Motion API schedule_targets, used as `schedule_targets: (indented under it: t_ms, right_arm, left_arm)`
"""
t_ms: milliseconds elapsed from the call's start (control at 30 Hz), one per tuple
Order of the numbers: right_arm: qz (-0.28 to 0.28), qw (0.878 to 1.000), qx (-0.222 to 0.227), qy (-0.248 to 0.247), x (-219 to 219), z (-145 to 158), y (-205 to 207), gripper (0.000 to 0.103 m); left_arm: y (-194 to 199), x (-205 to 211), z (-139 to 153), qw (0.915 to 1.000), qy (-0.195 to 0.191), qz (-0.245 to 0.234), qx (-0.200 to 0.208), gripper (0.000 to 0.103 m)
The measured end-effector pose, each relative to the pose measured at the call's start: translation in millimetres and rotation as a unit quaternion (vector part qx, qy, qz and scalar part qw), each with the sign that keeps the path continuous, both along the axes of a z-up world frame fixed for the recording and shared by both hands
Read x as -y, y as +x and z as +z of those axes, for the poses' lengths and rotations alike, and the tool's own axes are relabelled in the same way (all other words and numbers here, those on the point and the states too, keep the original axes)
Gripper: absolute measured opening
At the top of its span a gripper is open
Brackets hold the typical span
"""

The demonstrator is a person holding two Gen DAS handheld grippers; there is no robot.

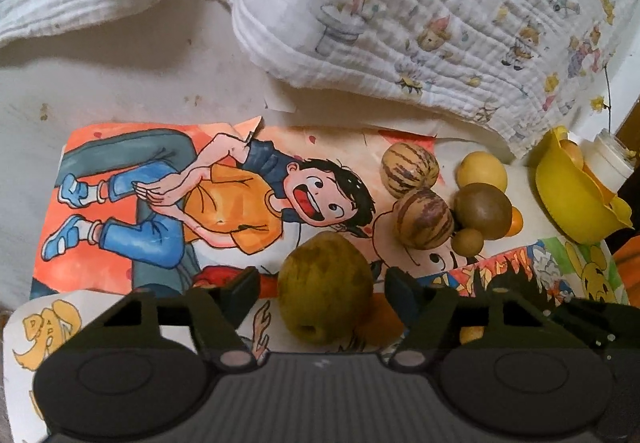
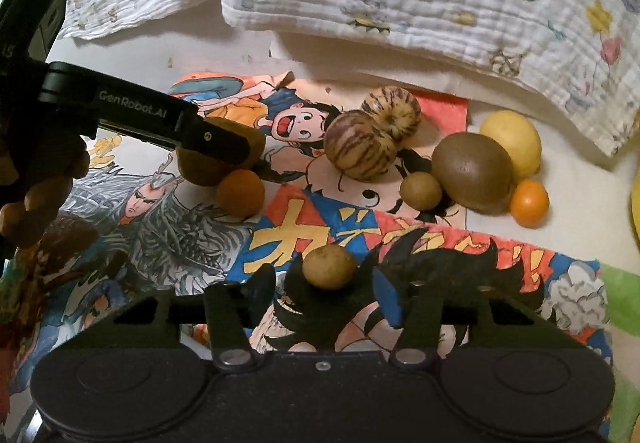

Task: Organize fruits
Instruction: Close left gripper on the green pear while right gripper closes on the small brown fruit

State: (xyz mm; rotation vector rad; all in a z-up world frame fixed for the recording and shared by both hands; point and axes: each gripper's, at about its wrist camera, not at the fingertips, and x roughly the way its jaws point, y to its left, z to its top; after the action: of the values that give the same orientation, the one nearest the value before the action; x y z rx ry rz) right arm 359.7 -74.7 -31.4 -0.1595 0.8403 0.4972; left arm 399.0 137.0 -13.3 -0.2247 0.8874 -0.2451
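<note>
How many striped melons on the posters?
2. One striped melon sits farther back, near the quilt; the other striped melon is in front, touching it, left of the kiwi. None seen elsewhere, though the yellow bowl hides some fruit.

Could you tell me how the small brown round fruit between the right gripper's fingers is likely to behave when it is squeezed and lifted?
The small brown fruit looks nearly spherical, so it could roll off the flat drawing if nudged. It seems small and probably light. The right gripper flanks it with gaps, so an off-centre squeeze might let it slip out.
</note>
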Motion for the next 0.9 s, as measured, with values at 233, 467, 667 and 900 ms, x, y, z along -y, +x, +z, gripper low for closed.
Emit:
schedule_targets:
  t_ms: [233,467,667,900]
  right_arm:
    - [-0.007,1.0,0.001,0.012,0,-2,3,0.045]
    - [-0.007,1.0,0.006,0.015,-5,-3,5,0.034]
    - [-0.002,1.0,0.013,0.012,-7,-4,1,0.033]
    - [0.0,1.0,0.013,0.025,-7,-2,-3,0.032]
  left_arm:
    - [8,0,-3,0.9999,-0.008,-0.002,-0.01,0.06]
    - [14,3,-7,0.9996,-0.011,-0.005,-0.025,0.058]
    - [13,4,-7,0.9997,-0.01,-0.005,-0.023,0.057]
    - [8,1,-6,0.9997,-0.013,0.005,-0.019,0.056]
